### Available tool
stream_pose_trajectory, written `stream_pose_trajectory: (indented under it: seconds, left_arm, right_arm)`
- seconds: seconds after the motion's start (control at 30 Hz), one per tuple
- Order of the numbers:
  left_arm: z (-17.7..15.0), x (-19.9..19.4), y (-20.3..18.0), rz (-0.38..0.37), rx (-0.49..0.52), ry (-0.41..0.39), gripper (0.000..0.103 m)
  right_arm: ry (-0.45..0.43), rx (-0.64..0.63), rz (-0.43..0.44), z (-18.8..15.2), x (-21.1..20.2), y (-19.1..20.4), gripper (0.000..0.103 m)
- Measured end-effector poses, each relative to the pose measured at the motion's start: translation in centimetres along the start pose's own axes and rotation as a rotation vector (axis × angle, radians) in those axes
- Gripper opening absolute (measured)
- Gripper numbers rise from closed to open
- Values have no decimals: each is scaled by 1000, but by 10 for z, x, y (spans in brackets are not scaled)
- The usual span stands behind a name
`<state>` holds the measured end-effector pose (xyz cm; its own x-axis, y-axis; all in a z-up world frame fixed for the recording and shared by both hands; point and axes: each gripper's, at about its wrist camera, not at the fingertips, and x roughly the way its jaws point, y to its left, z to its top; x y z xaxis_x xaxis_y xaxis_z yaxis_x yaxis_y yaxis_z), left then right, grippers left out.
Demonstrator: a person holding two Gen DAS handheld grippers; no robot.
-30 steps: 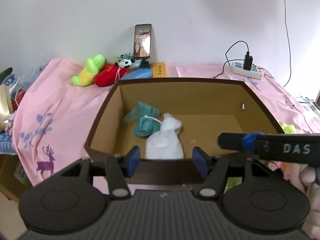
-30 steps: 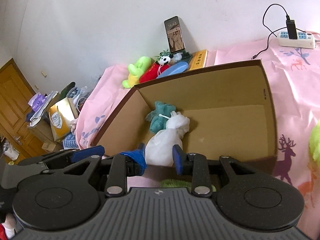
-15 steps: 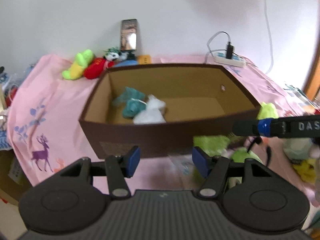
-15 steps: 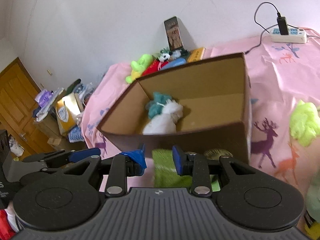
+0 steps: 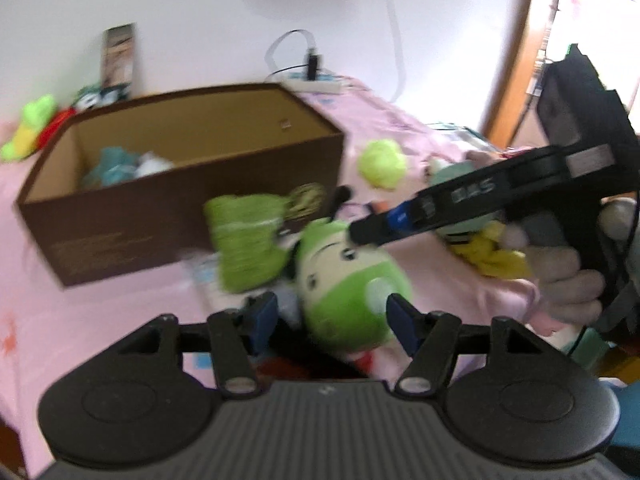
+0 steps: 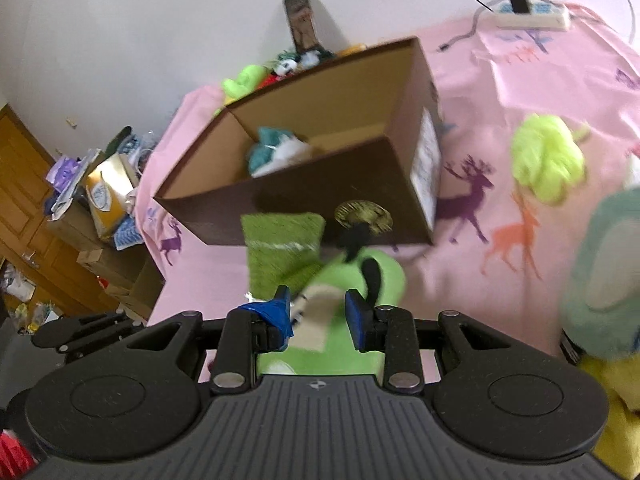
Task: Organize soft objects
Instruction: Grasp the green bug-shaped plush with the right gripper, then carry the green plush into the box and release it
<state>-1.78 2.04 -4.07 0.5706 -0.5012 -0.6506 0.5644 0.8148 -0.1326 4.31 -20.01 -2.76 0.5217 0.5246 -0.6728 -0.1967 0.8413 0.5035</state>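
In front of the brown box [image 5: 192, 168], the green plush [image 5: 348, 292] is lying between the opening left gripper [image 5: 332, 316] jaws, untouched, while the right gripper [image 6: 318, 312] is hovering narrowly parted above it.

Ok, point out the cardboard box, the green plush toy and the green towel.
cardboard box [image 5: 132, 216], left wrist view, on its dark front wall.
green plush toy [image 5: 352, 292], left wrist view, on its green body.
green towel [image 6: 280, 240], right wrist view, on the middle of its face near the white stripe.
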Motion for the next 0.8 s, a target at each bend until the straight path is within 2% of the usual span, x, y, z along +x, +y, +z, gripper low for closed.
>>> stream_pose_trajectory:
  seconds: [0.07, 0.2, 0.33, 0.4, 0.57, 0.8]
  left_arm:
    - [5, 13, -4, -37, 20, 10, 72]
    - [10, 43, -3, -54, 4, 70, 72]
    - [12, 56, 3, -104, -24, 95, 81]
    - [11, 59, 2, -118, -28, 100, 82]
    - [12, 66, -6, -114, -10, 111, 80]
    - [13, 75, -11, -72, -1, 121, 74]
  right_arm:
    - [4, 18, -15, -2, -3, -6, 14]
    - [9, 80, -20, -6, -8, -18, 14]
    - [15, 135, -28, -6, -13, -30, 14]
    - [28, 159, -16, -5, -13, -37, 14]
    - [67, 236, 75, -5, -1, -50, 16]
    - [35, 264, 134, -7, 7, -53, 18]
